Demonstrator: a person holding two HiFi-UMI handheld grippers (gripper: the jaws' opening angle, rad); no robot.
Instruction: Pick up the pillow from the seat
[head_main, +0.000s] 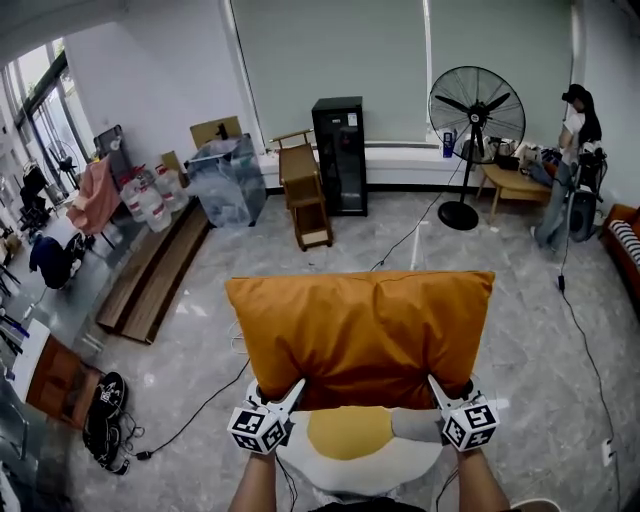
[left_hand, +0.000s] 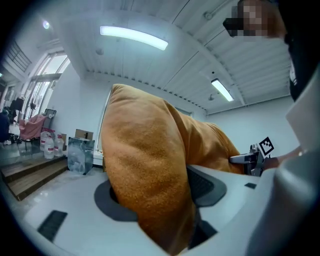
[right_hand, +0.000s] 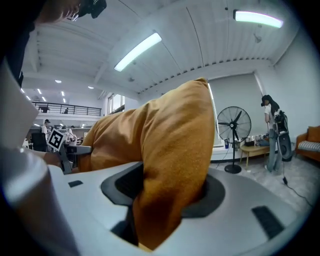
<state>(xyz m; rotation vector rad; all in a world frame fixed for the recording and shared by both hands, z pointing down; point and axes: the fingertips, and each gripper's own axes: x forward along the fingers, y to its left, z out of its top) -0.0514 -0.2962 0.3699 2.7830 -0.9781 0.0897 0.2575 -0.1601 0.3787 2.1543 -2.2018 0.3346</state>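
An orange pillow (head_main: 360, 335) hangs upright in the air in front of me, held by its two lower corners. My left gripper (head_main: 290, 392) is shut on the lower left corner, and the fabric bulges between its jaws (left_hand: 150, 170). At the lower right corner my right gripper (head_main: 438, 388) is shut on the pillow (right_hand: 170, 150) in the same way. Below the pillow lies the seat (head_main: 350, 440), white with a yellow centre. Each gripper view shows the other gripper across the pillow's lower edge.
A black cabinet (head_main: 338, 150) and a wooden chair (head_main: 305, 195) stand at the far wall. A standing fan (head_main: 476, 105) and a person (head_main: 570, 170) are at the far right. A wooden platform (head_main: 150, 275) runs along the left, and cables cross the floor.
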